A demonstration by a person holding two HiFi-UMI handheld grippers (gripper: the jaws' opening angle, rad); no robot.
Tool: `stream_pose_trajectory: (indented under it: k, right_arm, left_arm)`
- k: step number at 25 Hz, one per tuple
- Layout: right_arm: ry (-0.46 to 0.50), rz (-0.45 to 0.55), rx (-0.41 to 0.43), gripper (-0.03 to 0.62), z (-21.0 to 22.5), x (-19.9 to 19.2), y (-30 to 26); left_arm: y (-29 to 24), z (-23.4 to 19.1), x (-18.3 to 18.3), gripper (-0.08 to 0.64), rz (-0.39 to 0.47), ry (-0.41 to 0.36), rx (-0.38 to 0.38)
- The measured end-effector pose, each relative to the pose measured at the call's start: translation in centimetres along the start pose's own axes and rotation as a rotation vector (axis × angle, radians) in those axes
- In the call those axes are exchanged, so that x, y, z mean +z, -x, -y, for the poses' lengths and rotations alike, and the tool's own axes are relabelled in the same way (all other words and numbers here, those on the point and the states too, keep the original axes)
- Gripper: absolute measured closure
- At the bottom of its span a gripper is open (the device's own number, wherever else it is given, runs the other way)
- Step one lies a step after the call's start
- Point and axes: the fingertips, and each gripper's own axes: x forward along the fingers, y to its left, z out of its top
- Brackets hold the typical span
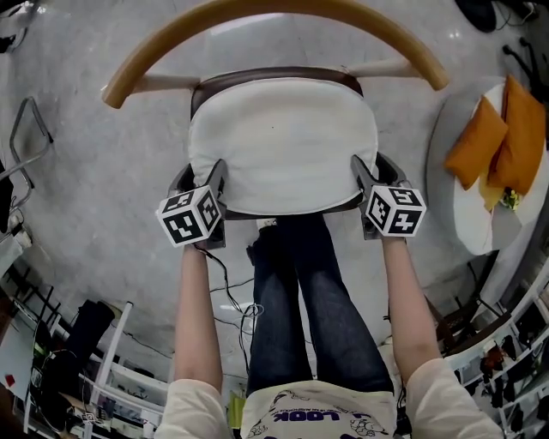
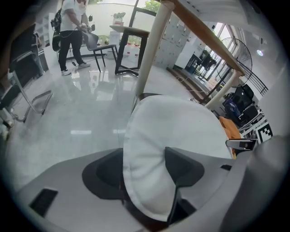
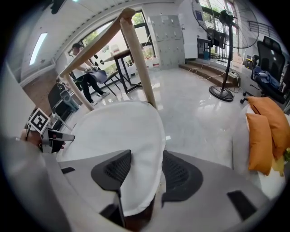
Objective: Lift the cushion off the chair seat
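The left gripper [image 2: 145, 168] is closed on the left side edge of the white cushion [image 1: 283, 141]: in the left gripper view the soft rim is pinched between the two dark pads and dents visibly where one pad digs in. The right gripper [image 3: 146, 170] holds the opposite side edge the same way, its jaws fairly wide because the padding is thick, with the cushion filling the gap and meeting both pads. The cushion lies on the chair seat [image 1: 276, 74], whose dark brown rim shows along the back edge and again under the front edge between the two grippers. Behind the cushion's far edge the curved wooden backrest [image 1: 283, 10] arches over on pale posts, close to the rim, so that side is hemmed in. Above the cushion nothing hangs. The front edge faces the person's legs [image 1: 300, 291], which stand just beside the seat. To the left the polished grey floor [image 1: 94, 171] lies bare as far as a metal frame [image 1: 26, 137] well apart from the chair. To the right a round white desk [image 1: 470, 225] carrying orange pillows [image 1: 499, 137] stands near, with a strip of floor between it and the right gripper.
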Motion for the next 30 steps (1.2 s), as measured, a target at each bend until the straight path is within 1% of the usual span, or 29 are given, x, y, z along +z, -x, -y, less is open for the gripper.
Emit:
stream_pose_trajectory:
  k: [3,4,5,8,10,11,14,19,22,24,26,30]
  right_arm:
    - [0.034,-0.021,-0.035,0.376,-0.2,0.2,0.2]
    - [0.049,-0.027,-0.051,0.387,-0.3,0.3,0.4]
    - [0.066,-0.03,-0.071,0.403,-0.5,0.3,0.6]
    - [0.105,-0.024,-0.143,0.457,-0.7,0.7,1.4]
    - [0.093,-0.007,-0.174,0.51,-0.9,0.9,2.3]
    - [0.077,0.006,-0.175,0.525,-1.1,1.1,2.9]
    - [0.045,0.044,-0.151,0.541,-2.4,1.9,5.1]
    - [0.072,0.07,-0.133,0.545,-4.6,2.8,9.4]
    - [0.066,0.097,-0.134,0.545,-5.7,3.5,13.2]
    - [0.071,0.11,-0.132,0.545,-6.5,3.8,16.2]
    - [0.08,0.133,-0.126,0.544,-7.7,4.8,18.9]
    - [0.111,0.187,-0.12,0.543,-10.0,7.2,24.5]
  left_arm:
    - [0.3,0.3,0.2,0.269,-0.015,-0.012,0.014]
    - [0.5,0.6,0.2,0.284,-0.021,-0.023,0.022]
    - [0.8,0.8,0.3,0.32,-0.024,-0.038,0.035]
    - [1.9,1.2,0.6,0.374,-0.009,-0.098,0.101]
    - [3.0,1.2,0.7,0.429,0.004,-0.132,0.134]
    - [3.6,1.1,0.8,0.458,0.008,-0.14,0.139]
    - [5.8,1.2,1.3,0.503,0.016,-0.138,0.115]
    - [10.1,1.8,1.7,0.512,0.026,-0.155,0.118]
    - [13.9,2.6,1.6,0.512,0.037,-0.148,0.114]
    - [16.9,3.4,1.3,0.512,0.046,-0.156,0.112]
    - [20.0,3.8,1.8,0.512,0.069,-0.164,0.11]
    - [26.2,4.9,3.0,0.512,0.122,-0.15,0.103]
